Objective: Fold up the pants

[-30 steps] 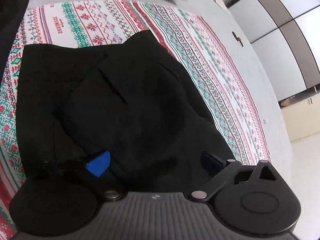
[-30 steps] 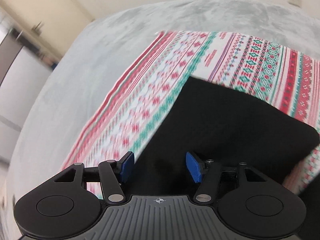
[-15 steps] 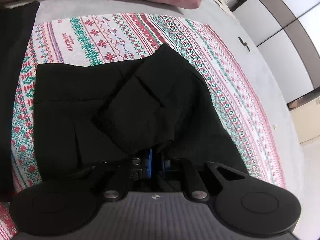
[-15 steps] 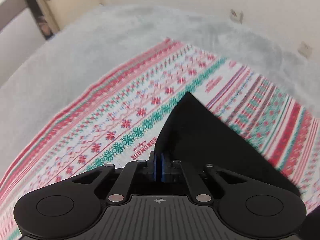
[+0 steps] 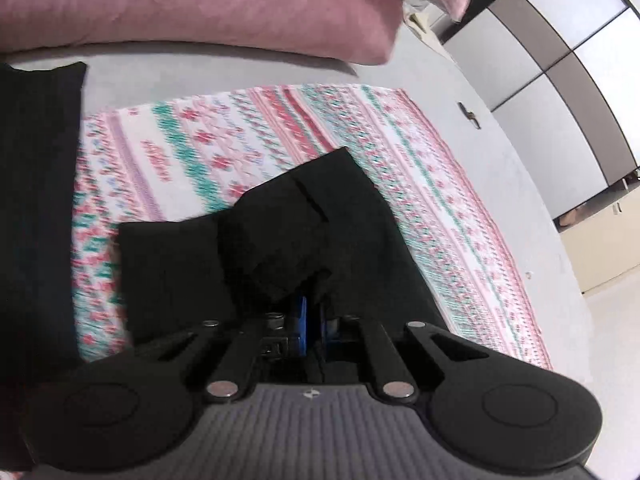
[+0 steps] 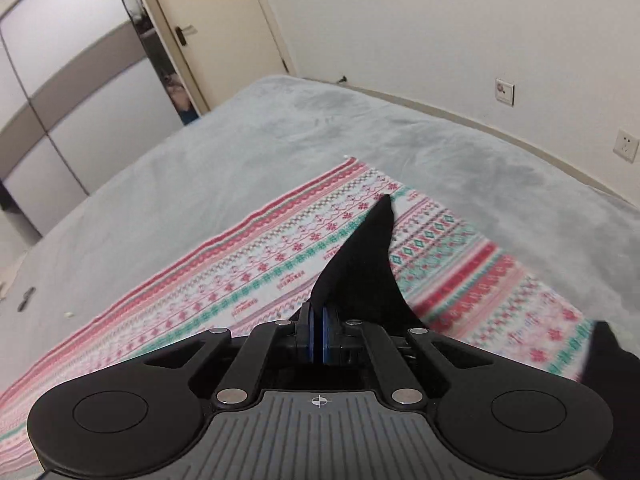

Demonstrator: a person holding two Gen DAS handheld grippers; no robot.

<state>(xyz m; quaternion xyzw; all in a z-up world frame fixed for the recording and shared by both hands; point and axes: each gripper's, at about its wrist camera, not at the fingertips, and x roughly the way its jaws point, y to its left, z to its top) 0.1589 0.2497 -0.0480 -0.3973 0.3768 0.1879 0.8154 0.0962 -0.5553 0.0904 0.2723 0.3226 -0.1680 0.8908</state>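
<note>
Both tongs are clamped on the pants point(image 5: 320, 232) right now. The left gripper point(image 5: 314, 322) has its blue pads pinched tight on a bunched black edge, and the right gripper point(image 6: 318, 334) is closed on a thin fin of the same fabric that sticks up toward 12 o'clock.

The pants are on the patterned cloth point(image 5: 192, 152) spread over the grey bed point(image 6: 200, 152). In the left view they fill the middle, with a corner pointing to about 1 o'clock. The pink pillow point(image 5: 192, 4) runs across the top.

My read: this looks like a lift-and-carry fold, with both ends of one edge picked up. To do it well I'd keep the two grippers level and move them at the same pace so the edge stays taut between them. Then lay it down square on the flat part and only let go once it's resting. Don't yank, since thin fabric can slip out of a small pinch.

Stuff I can't make out:
- How much fabric is actually between either set of pads; the linkages cover it.
- Black on black hides the creases, so I can't tell layer count or which end is the waistband.
- There's a dark strip point(image 5: 36, 208) at 9 o'clock in the left view, cut off by the frame; can't say what it is.
- The cloth is blurred at the lower right of the right view.
</note>
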